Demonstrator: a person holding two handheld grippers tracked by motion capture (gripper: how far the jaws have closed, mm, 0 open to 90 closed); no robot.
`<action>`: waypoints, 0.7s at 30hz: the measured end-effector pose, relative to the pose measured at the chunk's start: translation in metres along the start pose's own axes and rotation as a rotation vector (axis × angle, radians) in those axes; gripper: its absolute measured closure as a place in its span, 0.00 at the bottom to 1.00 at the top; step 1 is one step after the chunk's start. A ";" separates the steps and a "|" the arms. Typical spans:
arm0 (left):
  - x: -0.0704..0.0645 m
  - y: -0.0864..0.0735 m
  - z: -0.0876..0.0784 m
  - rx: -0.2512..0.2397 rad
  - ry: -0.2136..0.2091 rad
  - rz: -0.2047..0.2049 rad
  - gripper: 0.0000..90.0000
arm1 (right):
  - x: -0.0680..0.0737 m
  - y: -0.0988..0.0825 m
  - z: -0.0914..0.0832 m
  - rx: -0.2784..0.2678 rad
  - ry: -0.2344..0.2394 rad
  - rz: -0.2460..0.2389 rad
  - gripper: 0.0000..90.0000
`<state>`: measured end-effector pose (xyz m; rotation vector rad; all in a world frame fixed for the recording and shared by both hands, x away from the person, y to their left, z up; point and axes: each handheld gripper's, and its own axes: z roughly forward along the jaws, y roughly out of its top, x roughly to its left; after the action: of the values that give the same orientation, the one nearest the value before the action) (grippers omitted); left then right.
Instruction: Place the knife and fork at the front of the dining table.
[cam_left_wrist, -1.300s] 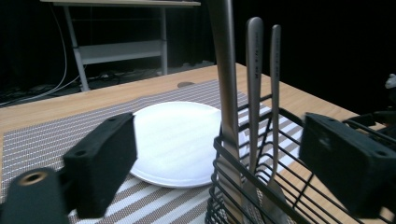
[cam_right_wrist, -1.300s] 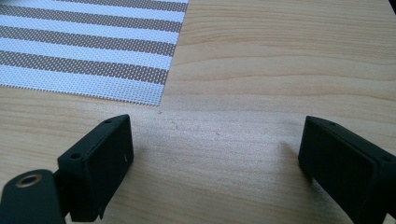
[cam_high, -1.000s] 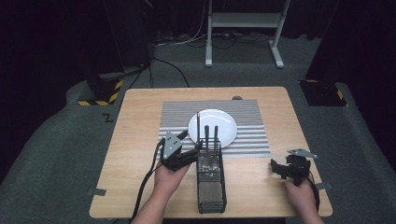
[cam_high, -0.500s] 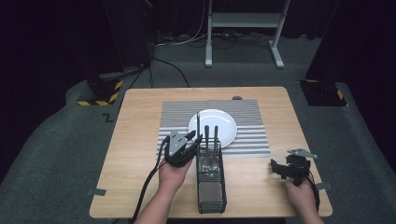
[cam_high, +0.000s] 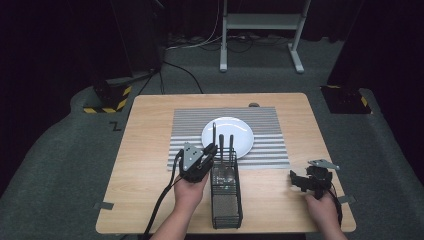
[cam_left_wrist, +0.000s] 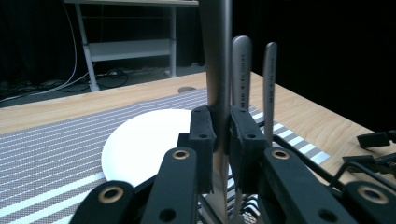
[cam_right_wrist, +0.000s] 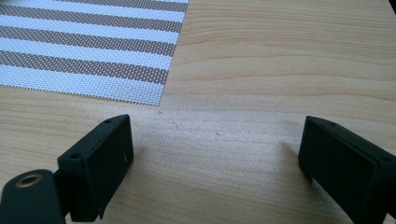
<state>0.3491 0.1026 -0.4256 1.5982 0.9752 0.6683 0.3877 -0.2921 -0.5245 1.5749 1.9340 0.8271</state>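
Pinching a steel utensil handle (cam_left_wrist: 218, 56), my left gripper (cam_high: 206, 156) had just drawn its jaws in, and the pads sat pressed on the handle from both sides. That handle stood upright in the far end of the black wire basket (cam_high: 226, 197), with two more handles (cam_left_wrist: 242, 70) rising just beside it. I could not tell what kind of cutlery any of them was, since the working ends were down inside the basket. I judged the job as barely begun: the grasp was made, but the piece had not yet been lifted clear. Just beyond the basket, the white plate (cam_high: 239, 131) on the striped mat (cam_high: 190, 125) lay bare, so I took setting out to be ahead of me. Over at the right, my right gripper (cam_high: 300, 181) rested low over the wooden table (cam_right_wrist: 280, 70), jaws spread wide, holding nothing.
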 end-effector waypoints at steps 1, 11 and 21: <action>-0.001 0.000 -0.001 -0.011 0.006 0.002 0.90 | 0.000 0.000 0.000 0.000 0.000 0.000 0.11; -0.004 0.010 -0.013 -0.101 0.027 -0.006 0.90 | 0.000 0.000 0.000 0.000 0.000 -0.001 0.11; -0.007 0.029 -0.030 -0.196 -0.007 -0.011 0.90 | 0.000 0.000 0.000 0.000 0.000 0.000 0.11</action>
<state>0.3276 0.1098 -0.3899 1.4206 0.8848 0.7277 0.3877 -0.2921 -0.5245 1.5748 1.9339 0.8271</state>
